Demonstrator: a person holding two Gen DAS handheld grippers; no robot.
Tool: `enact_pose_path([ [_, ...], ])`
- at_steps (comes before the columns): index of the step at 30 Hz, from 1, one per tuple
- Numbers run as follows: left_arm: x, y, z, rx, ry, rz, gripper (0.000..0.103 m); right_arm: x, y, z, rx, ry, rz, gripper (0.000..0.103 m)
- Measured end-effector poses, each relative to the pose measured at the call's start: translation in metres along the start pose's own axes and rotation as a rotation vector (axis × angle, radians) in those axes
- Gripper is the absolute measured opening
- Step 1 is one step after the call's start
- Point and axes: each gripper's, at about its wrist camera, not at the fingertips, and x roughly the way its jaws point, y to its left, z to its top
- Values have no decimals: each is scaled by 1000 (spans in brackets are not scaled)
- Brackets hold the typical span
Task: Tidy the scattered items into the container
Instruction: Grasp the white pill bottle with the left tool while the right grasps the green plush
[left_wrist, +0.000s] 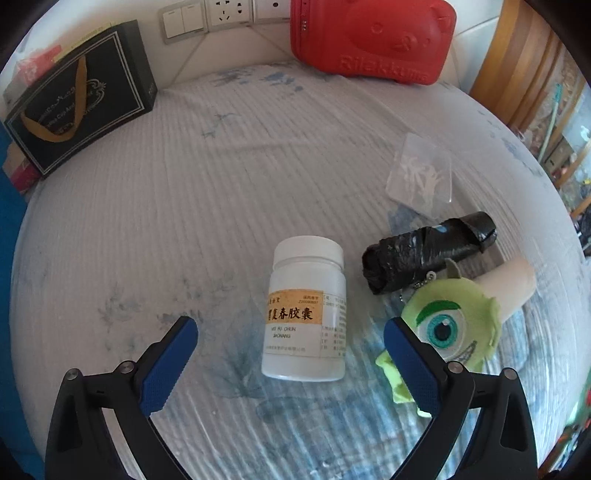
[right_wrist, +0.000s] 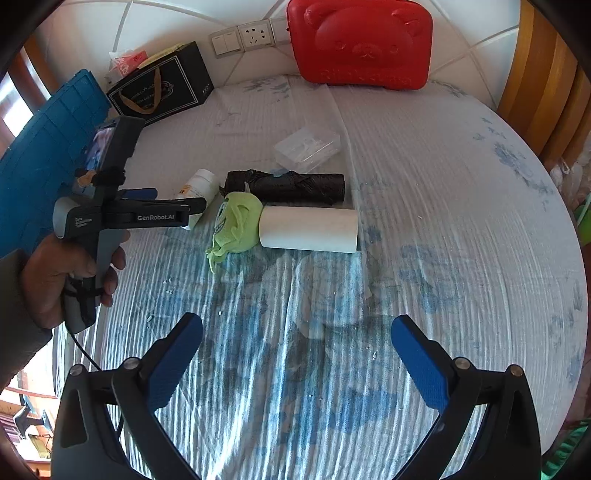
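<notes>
- Bottle lies on the bed, cap pointing away, framed between the wide-open fingers of the left hand-held gripper; nothing gripped.
- Step looks like the approach to the first pick.
- Plush, black roll and white roll sit just beside it.
- Right hand-held gripper hovers wide open, empty.
- Next: advance, close on the bottle's body, carry to the blue crate at the left, probably the container.

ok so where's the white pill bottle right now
The white pill bottle lies on the bed, centred between the open left tongs in the left wrist view, with the black bag roll just to its right.
</notes>
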Motion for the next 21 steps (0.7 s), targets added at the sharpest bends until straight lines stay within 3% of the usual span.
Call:
enact_pose_path([
  [3,10,3,-2,-24,16,-21,78,6,1,4,1,2,1,103],
  [5,16,4,-4,-37,43,-64,51,9,3,8,-5,-3,0,103],
  [6,18,4,-5,-28,49,-65,47,10,5,10,-8,-5,2,103],
  [11,12,7,-17,-31,27,-60,45,23,21,27,-76,-13,37,103],
  [21,-47,48,-49,-119,-61,-24,45,78,79,61,-281,-52,35,103],
])
